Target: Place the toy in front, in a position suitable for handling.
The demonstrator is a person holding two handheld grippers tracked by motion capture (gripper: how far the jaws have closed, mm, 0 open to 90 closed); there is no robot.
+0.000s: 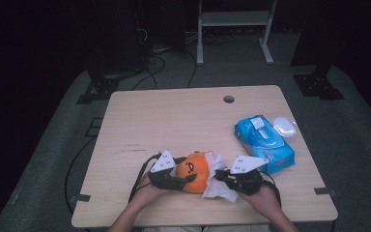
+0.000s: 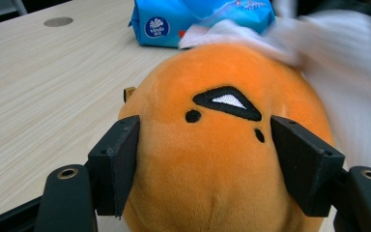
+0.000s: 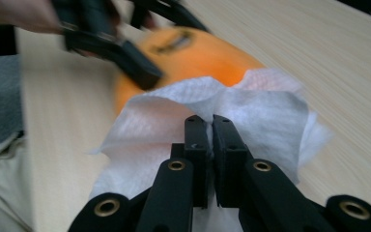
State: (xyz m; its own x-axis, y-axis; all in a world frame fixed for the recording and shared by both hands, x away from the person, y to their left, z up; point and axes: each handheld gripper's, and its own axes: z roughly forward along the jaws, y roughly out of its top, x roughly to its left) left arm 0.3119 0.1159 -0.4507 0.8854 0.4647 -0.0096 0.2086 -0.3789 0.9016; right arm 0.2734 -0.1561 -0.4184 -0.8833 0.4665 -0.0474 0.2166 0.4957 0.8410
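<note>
Right up front in the right gripper view, the right gripper (image 3: 211, 126) has its two black jaws squeezed together on a thin white paper tissue (image 3: 251, 121), pinching a fold of it, and the rest of the sheet fans out ahead and drapes against the round orange plush toy (image 3: 207, 50) with the stitched black face. From the high view that toy (image 1: 196, 170) sits near the front edge of the pale wooden worktop (image 1: 174, 121), right between the two hands, with the tissue (image 1: 218, 180) bunched on its right side and touching it. Left gripper (image 2: 204, 140) has the plush in between its jaws, one jaw on each side of the face, about half-way apart, and both pads look pressed into the fuzzy sides so it's holding the toy. Further back on the right, well apart from the toy, there's a blue plastic pack of wipes (image 1: 264, 141) with a white flap on top, and a small clear-ish white lid thing (image 1: 284, 126) just beside its far corner. One round cable hole (image 1: 229, 99) sits near the worktop's back edge.
</note>
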